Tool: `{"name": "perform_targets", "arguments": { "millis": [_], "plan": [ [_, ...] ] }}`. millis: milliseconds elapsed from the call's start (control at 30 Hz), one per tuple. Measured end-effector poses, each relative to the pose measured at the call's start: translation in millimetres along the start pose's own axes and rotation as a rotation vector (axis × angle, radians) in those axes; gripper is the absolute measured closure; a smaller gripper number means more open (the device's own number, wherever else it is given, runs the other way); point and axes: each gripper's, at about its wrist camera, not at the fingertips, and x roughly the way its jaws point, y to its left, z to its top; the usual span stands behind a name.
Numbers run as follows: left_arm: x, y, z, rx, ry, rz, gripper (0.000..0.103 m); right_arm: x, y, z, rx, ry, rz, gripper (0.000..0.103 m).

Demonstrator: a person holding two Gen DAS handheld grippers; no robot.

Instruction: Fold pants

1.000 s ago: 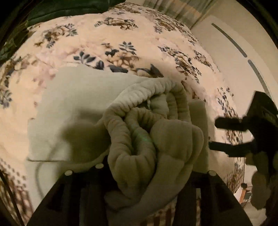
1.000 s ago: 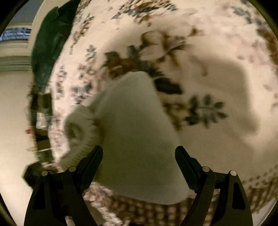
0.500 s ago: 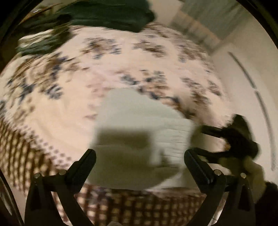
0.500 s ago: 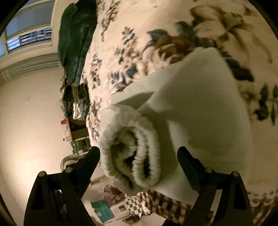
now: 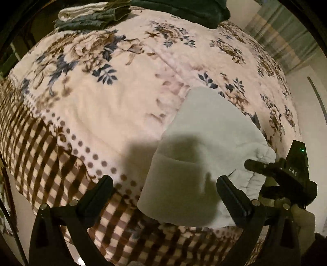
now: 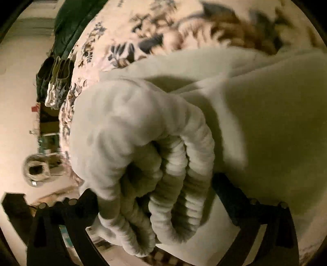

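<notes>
The pale grey-green pants [image 5: 206, 147] lie folded into a compact bundle near the bed's front edge. My left gripper [image 5: 164, 187] is open and empty, held back above the bundle's near left part. My right gripper [image 6: 153, 194] is open, its fingers on either side of the ribbed, bunched waistband end [image 6: 155, 163] of the pants, very close to it. The right gripper also shows in the left wrist view [image 5: 263, 176] at the bundle's right end.
A floral blanket [image 5: 122, 92] with a checked border covers the bed. Folded dark and light clothes [image 5: 92, 16] lie at the far edge beside a dark green cloth [image 5: 184, 8]. Beyond the bed's right side are a wall and curtain.
My left gripper let go of the bunched pants, opened and pulled back. My right gripper moved in close around the ribbed waistband end.
</notes>
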Motion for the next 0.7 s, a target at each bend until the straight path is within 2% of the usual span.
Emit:
{"name": "perform_targets", "arguments": {
  "millis": [67,100,133,167,267,333,467,567,633,700],
  "plan": [
    [-1.0,2.0,-0.5,-0.026,-0.003,-0.006,0.0,4.2,3.7,3.1,0.012,0.015,0.055,0.003],
    [-1.4,3.1,-0.6,-0.036,-0.004,-0.004,0.0,7.2,7.5,3.4,0.003,0.025,0.101,0.008],
    [-2.3,4.0,-0.3,-0.044,-0.006,-0.003,0.0,9.1,14.7,1.6,-0.014,0.021,0.096,0.019],
    [-5.2,4.8,0.8,-0.056,-0.01,-0.004,0.0,8.0,21.7,-1.3,-0.038,0.008,0.078,0.036],
    [-17.0,3.5,6.9,-0.073,-0.027,-0.033,0.0,-9.3,33.0,-10.2,-0.061,-0.045,0.072,0.058],
    [-27.7,-2.0,14.1,-0.071,-0.043,-0.076,0.0,-53.4,21.6,-14.4,-0.035,-0.132,0.106,0.062],
    [-34.6,-24.1,30.0,-0.021,-0.047,-0.147,0.0,-136.1,-24.9,-26.5,0.029,-0.253,0.082,0.064],
    [-26.6,-47.3,41.9,0.013,-0.039,-0.185,0.0,-182.3,-71.6,-34.8,0.088,-0.301,0.001,0.064],
    [-14.7,-67.8,49.4,0.019,-0.022,-0.243,0.0,-194.9,-97.6,-36.8,0.114,-0.315,-0.057,0.064],
    [-0.3,-89.5,54.1,0.032,0.013,-0.267,0.0,-195.5,-134.7,-34.8,0.166,-0.302,-0.109,0.064]
  ]
}}
